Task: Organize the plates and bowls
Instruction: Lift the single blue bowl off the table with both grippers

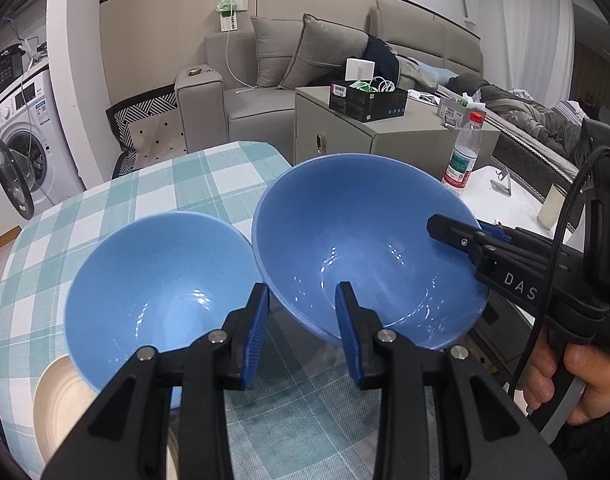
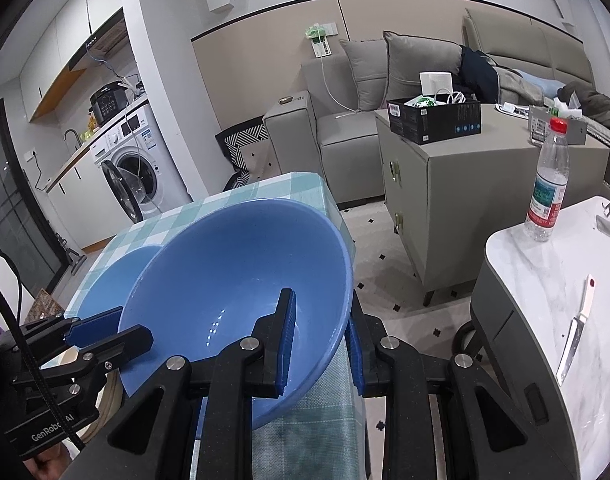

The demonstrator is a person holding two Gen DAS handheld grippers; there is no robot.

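Observation:
Two blue bowls sit over a green checked tablecloth. The right bowl is tilted and lifted; my right gripper is shut on its right rim, one finger inside and one outside, and it also shows in the left wrist view. My left gripper stands open, its fingers straddling the near rim of that same bowl, not clamped. The left bowl rests partly on a cream plate. In the right wrist view the left bowl is mostly hidden.
A white marble side table at right carries a water bottle and a knife. A grey cabinet with a black box stands behind. A sofa and a washing machine lie farther back.

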